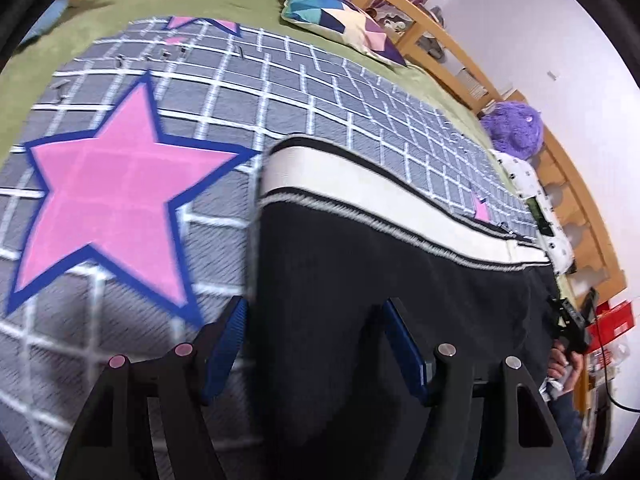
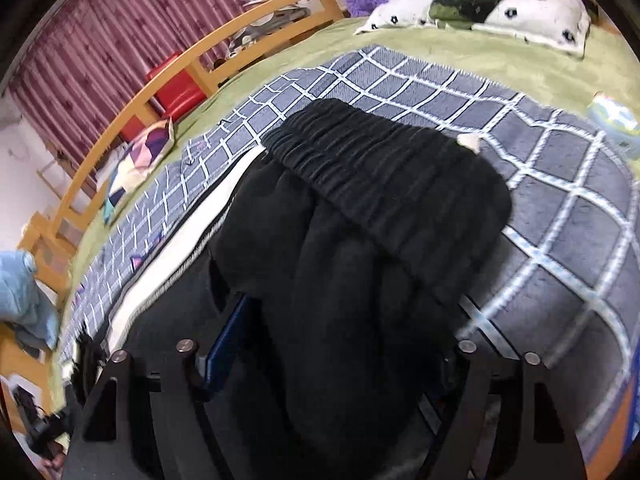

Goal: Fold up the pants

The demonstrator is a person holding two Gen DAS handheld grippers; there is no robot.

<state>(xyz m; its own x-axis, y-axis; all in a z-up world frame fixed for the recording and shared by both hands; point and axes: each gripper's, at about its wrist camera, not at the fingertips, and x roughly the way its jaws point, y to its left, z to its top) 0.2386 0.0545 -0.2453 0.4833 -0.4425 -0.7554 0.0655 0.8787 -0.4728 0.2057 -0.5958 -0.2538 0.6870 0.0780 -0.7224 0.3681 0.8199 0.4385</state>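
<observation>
Black pants (image 1: 380, 280) with a white side stripe (image 1: 360, 184) lie on a grey checked blanket (image 1: 280, 80) with pink stars. My left gripper (image 1: 316, 332) is open, its blue-padded fingers (image 1: 226, 344) spread over the leg end of the pants. In the right wrist view the pants (image 2: 360, 240) are bunched, with the elastic waistband (image 2: 380, 160) ahead. My right gripper (image 2: 332, 344) has the black fabric filling the space between its fingers; the right finger is hidden under cloth. The right gripper also shows at the far right of the left wrist view (image 1: 572, 328).
The blanket (image 2: 560, 240) covers a green bed sheet (image 2: 480, 52). A colourful cushion (image 1: 340, 24), a purple plush toy (image 1: 512, 124) and a white patterned pillow (image 2: 480, 12) lie near the wooden bed rail (image 2: 160, 80). A small round object (image 2: 612, 124) sits at the right.
</observation>
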